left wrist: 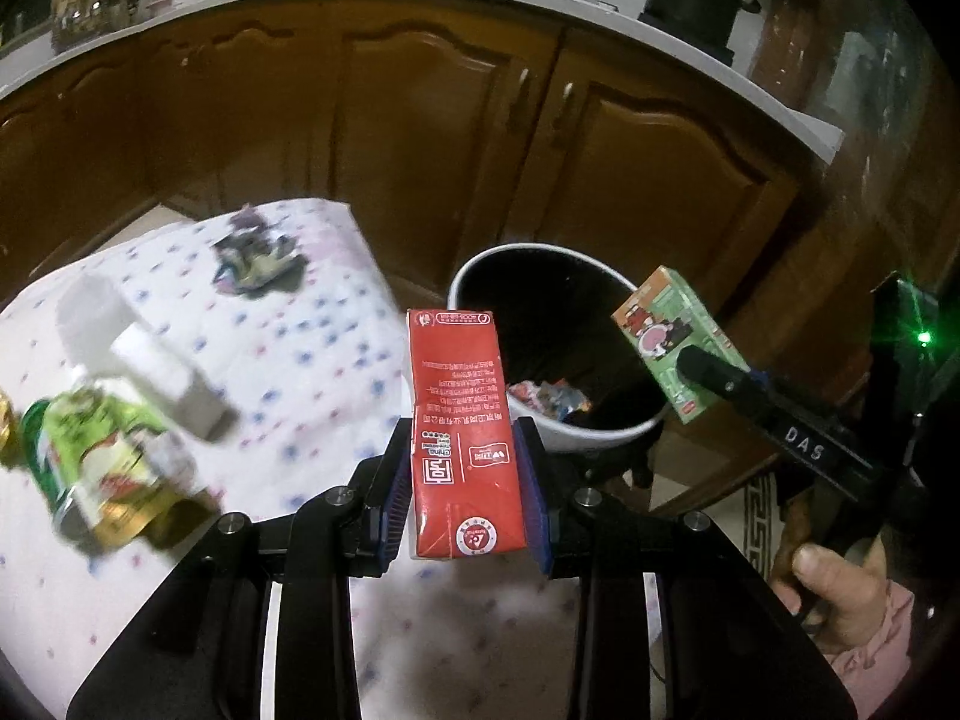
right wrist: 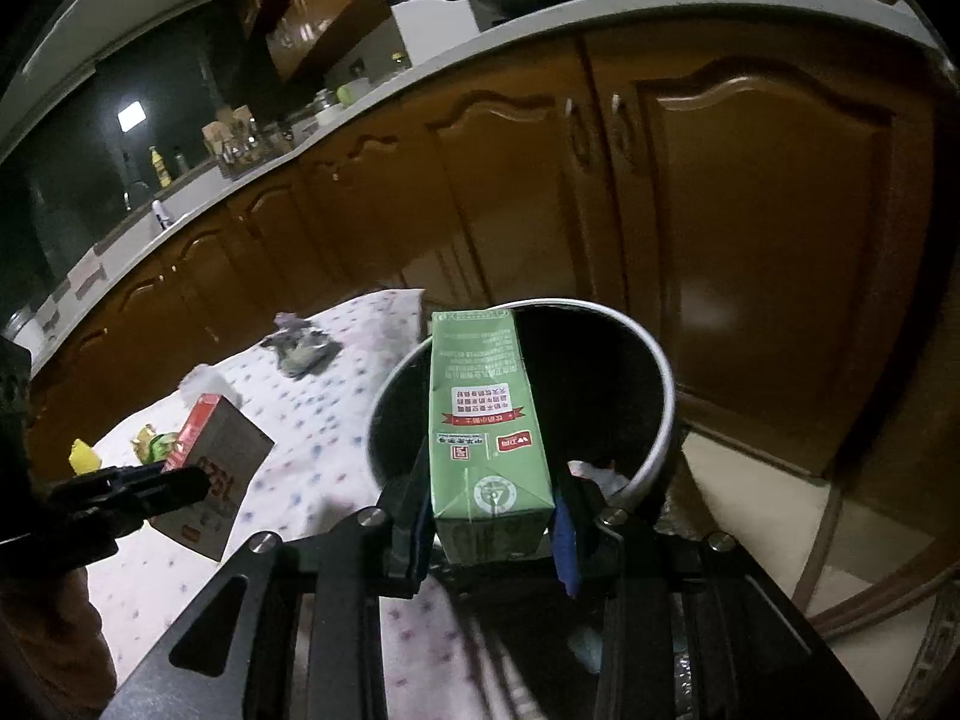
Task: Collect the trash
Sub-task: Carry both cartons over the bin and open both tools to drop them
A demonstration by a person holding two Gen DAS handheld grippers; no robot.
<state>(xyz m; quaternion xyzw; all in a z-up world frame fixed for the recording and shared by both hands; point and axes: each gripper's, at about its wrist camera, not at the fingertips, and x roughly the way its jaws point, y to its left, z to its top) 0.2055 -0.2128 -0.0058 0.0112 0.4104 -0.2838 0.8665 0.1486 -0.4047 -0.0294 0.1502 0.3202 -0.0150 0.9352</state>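
Left claw (left wrist: 462, 468): clamped on a red carton (left wrist: 459, 420), held over the tabletop (left wrist: 300, 348) edge, the bin (left wrist: 480, 276) at its 1 o'clock. Right claw (right wrist: 492, 516): clamped on a green carton (right wrist: 480, 420), held above the bin's rim. On the tabletop at 9 o'clock: a green can (left wrist: 96, 468).

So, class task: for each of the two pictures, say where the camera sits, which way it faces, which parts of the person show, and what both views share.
Left wrist view: on the left gripper, looking down along the red carton toward the bin; a hand shows.
Right wrist view: on the right gripper, facing the bin past the green carton; no hand clearly shows.
Shared: both cartons, bin, dotted tablecloth, cabinets.
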